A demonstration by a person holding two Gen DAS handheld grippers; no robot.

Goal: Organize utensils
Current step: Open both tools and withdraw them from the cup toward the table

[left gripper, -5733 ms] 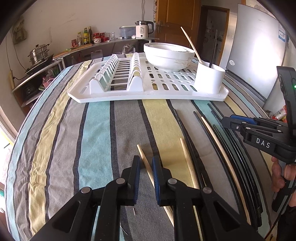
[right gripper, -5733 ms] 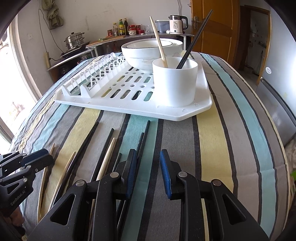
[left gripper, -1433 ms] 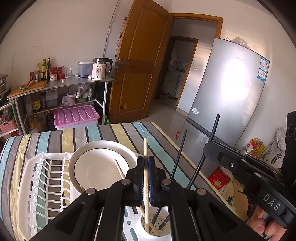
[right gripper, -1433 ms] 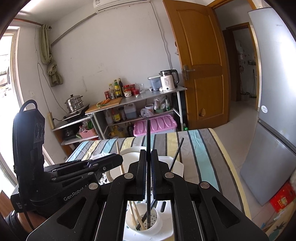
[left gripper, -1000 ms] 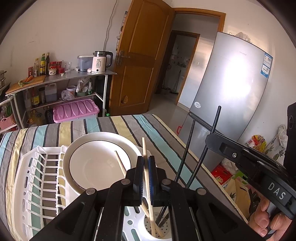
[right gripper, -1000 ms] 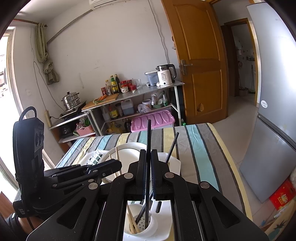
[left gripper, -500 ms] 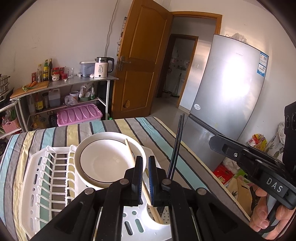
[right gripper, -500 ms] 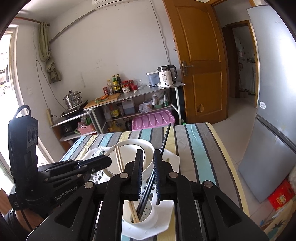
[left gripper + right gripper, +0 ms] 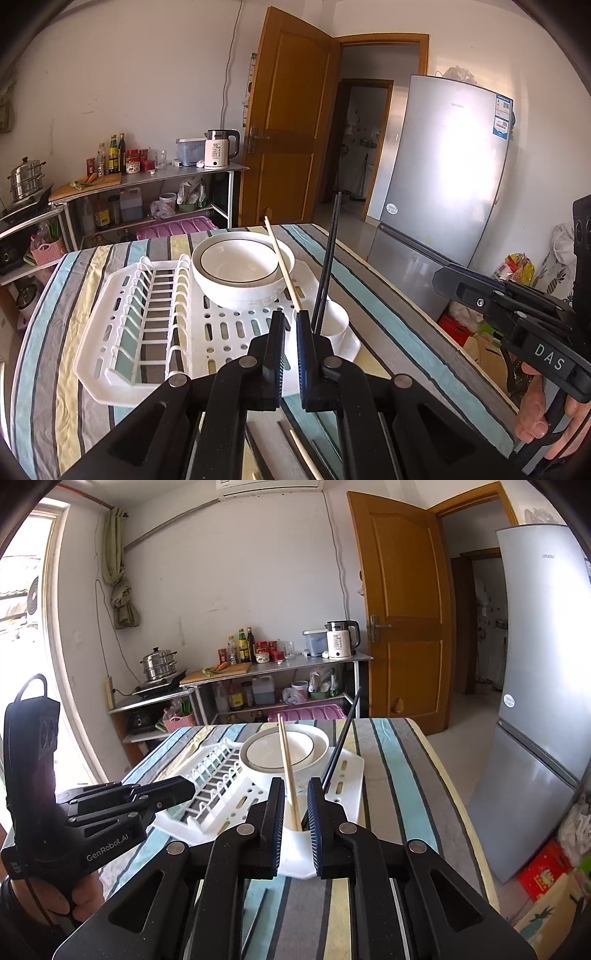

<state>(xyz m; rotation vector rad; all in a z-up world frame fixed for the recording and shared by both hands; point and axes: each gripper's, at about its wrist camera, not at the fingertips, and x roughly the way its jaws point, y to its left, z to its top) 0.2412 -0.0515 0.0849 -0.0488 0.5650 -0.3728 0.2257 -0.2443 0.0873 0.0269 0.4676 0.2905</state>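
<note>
Both hand-held grippers hold nothing. Low in the centre of its own view, the left gripper (image 9: pixel 289 325) has its jaws drawn almost together, only a thin slit between the blue pads, with nothing in it. The right gripper (image 9: pixel 296 797), bottom centre of its view, has just been opening its jaws; they stand slightly apart, empty, and the chopsticks seen through the gap are beyond them and not touched. Just past both sets of fingertips stands the white utensil cup (image 9: pixel 337 322), at the near right corner of the white dish rack (image 9: pixel 155 321). In the cup lean two pale wooden chopsticks (image 9: pixel 286 771), tilted to the upper left, and dark chopsticks (image 9: pixel 328 266), tilted to the upper right. A white bowl (image 9: pixel 238 271) with a dark rim line sits on the rack behind the cup; it appears nested in a second bowl, and nothing lies inside it. More chopsticks (image 9: pixel 301 452), dark and pale, lie on the striped tablecloth (image 9: pixel 373 306) at the bottom edge of the left view.
</note>
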